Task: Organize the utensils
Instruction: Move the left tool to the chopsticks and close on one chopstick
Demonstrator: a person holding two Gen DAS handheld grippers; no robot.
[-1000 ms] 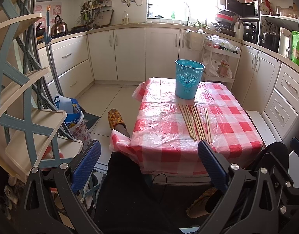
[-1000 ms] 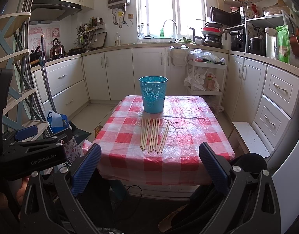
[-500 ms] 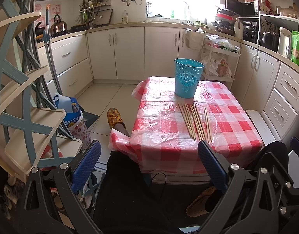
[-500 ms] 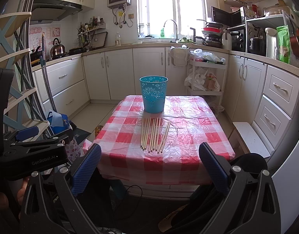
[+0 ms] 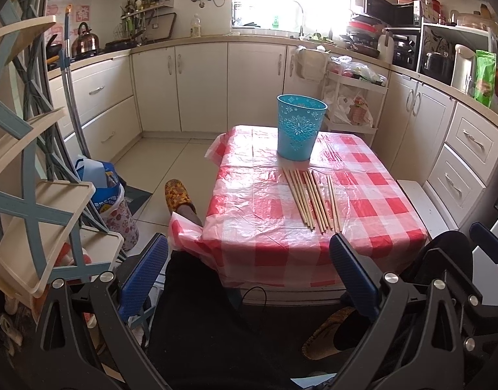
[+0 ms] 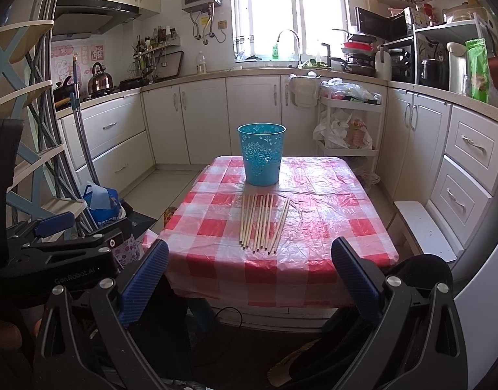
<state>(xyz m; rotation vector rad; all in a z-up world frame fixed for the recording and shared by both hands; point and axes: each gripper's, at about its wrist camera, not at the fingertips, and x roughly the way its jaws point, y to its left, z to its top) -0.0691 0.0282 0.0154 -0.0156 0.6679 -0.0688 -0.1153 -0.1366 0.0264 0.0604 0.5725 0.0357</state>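
Several wooden chopsticks [image 5: 314, 200] [image 6: 263, 221] lie side by side on a low table with a red-and-white checked cloth [image 5: 275, 227] [image 6: 330, 214]. Just behind them stands an upright turquoise cup-shaped bin [image 5: 299, 126] [image 6: 262, 153]. My left gripper [image 5: 249, 269] hangs open below and short of the table's near edge, nothing between its blue pads. My right gripper [image 6: 249, 274] is likewise open and empty, before the table's front edge. The left gripper's black body [image 6: 63, 253] shows at the left of the right wrist view.
A cream and blue rack [image 5: 31, 149] stands close on the left, with a blue bag [image 5: 102, 182] and mop handle [image 5: 73, 97] beside it. White cabinets [image 5: 200, 87] line the walls; a white step [image 6: 424, 230] sits right of the table. A person's slippered foot [image 5: 179, 196] rests left of the table.
Both views have drifted very slightly; the grippers stay open and the chopsticks and bin have not moved.
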